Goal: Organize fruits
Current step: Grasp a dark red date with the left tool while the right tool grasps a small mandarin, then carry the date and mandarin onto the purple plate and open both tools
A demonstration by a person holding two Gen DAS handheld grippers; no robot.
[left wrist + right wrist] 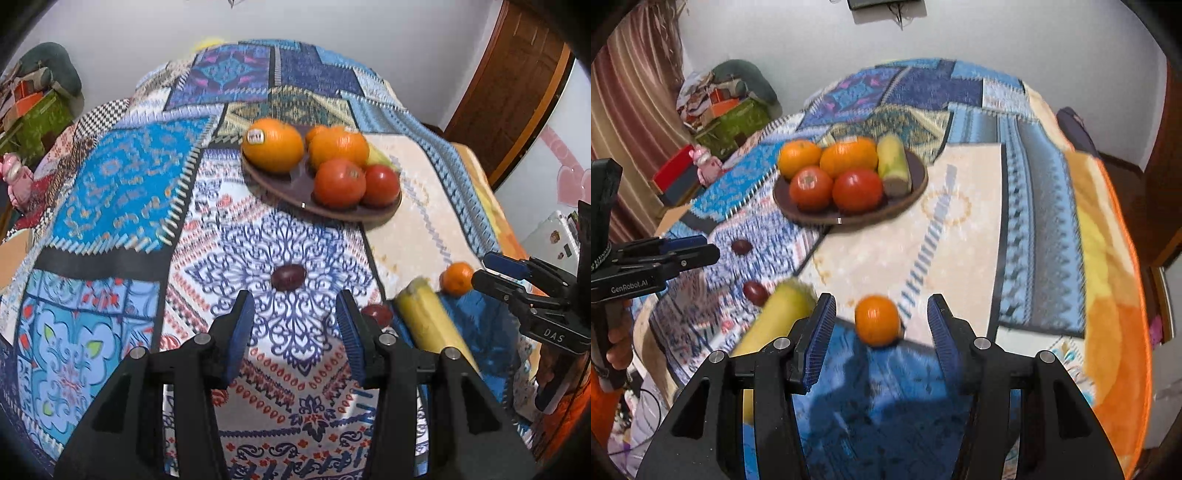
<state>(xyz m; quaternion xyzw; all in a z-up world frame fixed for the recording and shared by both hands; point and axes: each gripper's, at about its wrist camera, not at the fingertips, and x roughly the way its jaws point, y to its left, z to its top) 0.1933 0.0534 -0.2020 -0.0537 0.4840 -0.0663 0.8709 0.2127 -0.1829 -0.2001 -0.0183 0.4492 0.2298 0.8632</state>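
Observation:
A dark round plate (280, 186) (916, 184) holds oranges (273, 149), two tomatoes (339, 183) and a yellow-green fruit (894, 166). Loose on the patterned cloth lie a dark red plum (289, 277), a second plum (377, 314), a long yellow fruit (428, 321) (779, 317) and a small orange (456, 277) (877, 319). My left gripper (295, 325) is open and empty, just short of the first plum. My right gripper (882, 325) is open, and the small orange sits just ahead between its fingertips, untouched.
The cloth-covered table (960, 240) drops off at the right with an orange edge. Cluttered boxes and a pink toy (705, 162) stand at the far left. A wooden door (517, 85) is at the back right.

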